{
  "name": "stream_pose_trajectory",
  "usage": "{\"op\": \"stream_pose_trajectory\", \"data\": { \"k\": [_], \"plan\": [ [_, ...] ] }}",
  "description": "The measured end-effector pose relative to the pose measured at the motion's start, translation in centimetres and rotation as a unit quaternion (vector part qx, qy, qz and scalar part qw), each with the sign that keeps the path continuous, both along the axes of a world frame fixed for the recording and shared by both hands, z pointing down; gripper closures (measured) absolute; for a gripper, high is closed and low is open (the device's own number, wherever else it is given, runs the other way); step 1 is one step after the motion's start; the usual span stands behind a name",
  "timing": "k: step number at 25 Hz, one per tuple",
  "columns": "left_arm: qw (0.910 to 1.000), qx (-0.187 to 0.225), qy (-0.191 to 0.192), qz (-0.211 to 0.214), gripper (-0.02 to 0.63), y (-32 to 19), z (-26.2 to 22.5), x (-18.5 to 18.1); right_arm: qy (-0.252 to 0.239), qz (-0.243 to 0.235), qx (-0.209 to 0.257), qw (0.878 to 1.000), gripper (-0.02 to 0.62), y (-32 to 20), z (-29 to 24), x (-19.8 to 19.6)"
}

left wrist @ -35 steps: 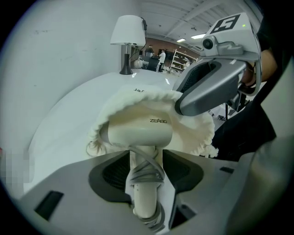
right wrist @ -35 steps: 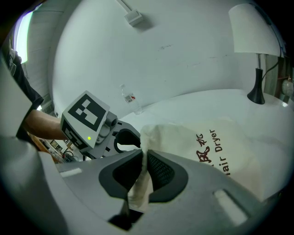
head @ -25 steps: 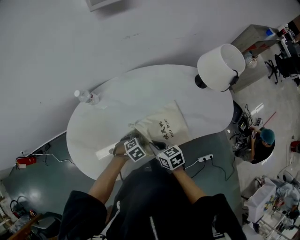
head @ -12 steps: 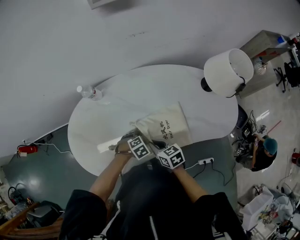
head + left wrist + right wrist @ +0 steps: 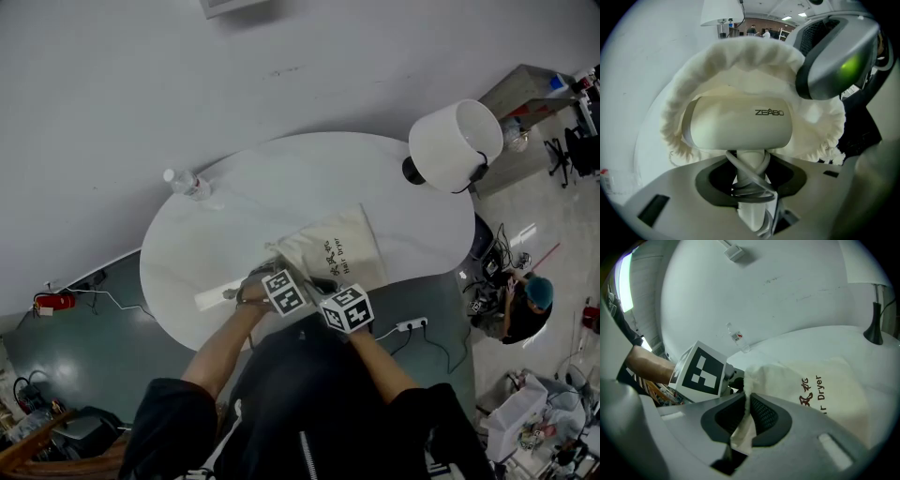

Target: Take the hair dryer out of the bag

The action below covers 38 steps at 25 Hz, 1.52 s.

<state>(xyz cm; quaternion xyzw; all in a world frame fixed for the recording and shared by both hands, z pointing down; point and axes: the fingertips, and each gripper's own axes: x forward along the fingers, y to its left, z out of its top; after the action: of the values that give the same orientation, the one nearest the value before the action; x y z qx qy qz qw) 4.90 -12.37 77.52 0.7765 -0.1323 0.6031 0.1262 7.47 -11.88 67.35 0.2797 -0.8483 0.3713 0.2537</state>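
Observation:
A cream drawstring bag [image 5: 339, 246] printed "Hair Dryer" lies on the round white table [image 5: 281, 187]. In the left gripper view its gathered mouth [image 5: 740, 61] frames a white hair dryer [image 5: 740, 124] marked ZEABO. The grey cord is wound round the dryer's handle. My left gripper [image 5: 750, 180] points down at that handle. Its jaws have just been closing, with the wrapped handle between them and the pads close on both sides, and I see no squeeze. My right gripper [image 5: 747, 413] is shut on a fold of the bag's rim [image 5: 743, 427]. Both marker cubes [image 5: 284, 292] sit at the bag's near end.
A white-shaded lamp [image 5: 455, 145] stands at the table's right edge and a clear water bottle [image 5: 190, 184] at its far left. A flat white strip [image 5: 211, 298] lies near the front left rim. A power strip [image 5: 412, 322] and a seated person [image 5: 534, 295] are on the floor to the right.
The head view has shifted slightly. Both grippers stay at the bag's mouth, and the bag has not moved on the table.

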Motion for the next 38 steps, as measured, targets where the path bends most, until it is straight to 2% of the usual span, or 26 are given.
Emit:
{"op": "stream_pose_trajectory", "data": {
  "k": [12,21,38],
  "plan": [
    [0.9998,0.000,0.018,0.010,0.437,1.0,-1.0,-0.3,0.028,0.018,0.019,0.999,0.563,0.3,0.1,0.1],
    [0.9993,-0.006,0.035,-0.015,0.439,2.5,-2.1,-2.2,0.042,0.025,0.031,0.998,0.563,0.2,0.2,0.1],
    [0.9948,0.023,0.069,-0.070,0.439,4.5,-4.6,-5.6,0.075,0.033,0.043,0.996,0.563,0.1,1.1,-0.4]
  ]
}}
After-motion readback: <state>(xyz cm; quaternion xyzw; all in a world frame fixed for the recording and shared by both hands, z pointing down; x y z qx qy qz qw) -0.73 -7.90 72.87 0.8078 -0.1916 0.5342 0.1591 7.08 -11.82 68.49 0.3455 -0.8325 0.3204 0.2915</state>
